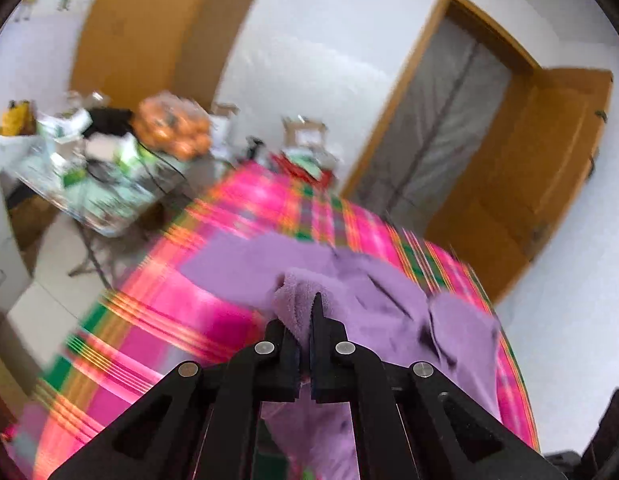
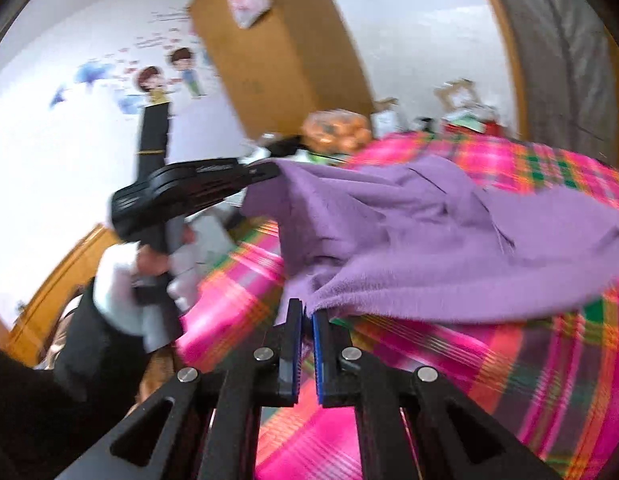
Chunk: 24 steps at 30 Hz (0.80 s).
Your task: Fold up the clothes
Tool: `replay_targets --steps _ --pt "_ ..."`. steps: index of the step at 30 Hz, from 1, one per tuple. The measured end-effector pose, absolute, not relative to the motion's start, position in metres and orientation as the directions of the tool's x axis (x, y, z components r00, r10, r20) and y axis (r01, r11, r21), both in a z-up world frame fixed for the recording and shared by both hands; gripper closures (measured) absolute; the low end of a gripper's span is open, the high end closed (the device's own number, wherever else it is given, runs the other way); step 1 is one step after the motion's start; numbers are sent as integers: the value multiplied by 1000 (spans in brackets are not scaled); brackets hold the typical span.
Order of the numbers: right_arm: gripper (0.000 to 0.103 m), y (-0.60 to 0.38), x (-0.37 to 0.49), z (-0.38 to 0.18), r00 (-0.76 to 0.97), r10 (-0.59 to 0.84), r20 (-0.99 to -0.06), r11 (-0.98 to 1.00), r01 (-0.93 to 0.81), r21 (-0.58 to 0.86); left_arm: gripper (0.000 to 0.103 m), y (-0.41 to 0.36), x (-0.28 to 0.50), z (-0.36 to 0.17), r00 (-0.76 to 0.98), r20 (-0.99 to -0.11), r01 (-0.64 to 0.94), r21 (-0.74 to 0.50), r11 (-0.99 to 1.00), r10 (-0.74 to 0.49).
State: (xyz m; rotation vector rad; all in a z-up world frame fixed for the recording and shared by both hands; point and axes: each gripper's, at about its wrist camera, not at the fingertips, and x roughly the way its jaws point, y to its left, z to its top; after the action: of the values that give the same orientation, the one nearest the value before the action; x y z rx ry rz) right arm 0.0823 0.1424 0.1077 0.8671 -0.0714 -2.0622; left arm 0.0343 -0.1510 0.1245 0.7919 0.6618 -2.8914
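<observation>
Purple fleece garment (image 2: 429,240) hangs lifted above a pink plaid cloth (image 2: 529,380), pinched at two edges, apparently so a fold can be carried across. Left gripper (image 1: 305,316) is clamped on a bunched hem directly between its fingertips; fabric spreads ahead and to its right. Right gripper (image 2: 307,312) is closed on the lower edge, the garment rising ahead and rightward from it.
</observation>
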Motion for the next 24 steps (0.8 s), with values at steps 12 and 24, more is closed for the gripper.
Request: replay_targets --steps 12,24 --pt "80 138 64 85 -294 -730 -617 -593 721 358 101 -190 31 61 -771 -637 290 -364 -885 9" --pt "57 126 -80 132 -480 -637 -603 -734 617 284 100 -193 34 47 -748 -662 281 -379 -882 46"
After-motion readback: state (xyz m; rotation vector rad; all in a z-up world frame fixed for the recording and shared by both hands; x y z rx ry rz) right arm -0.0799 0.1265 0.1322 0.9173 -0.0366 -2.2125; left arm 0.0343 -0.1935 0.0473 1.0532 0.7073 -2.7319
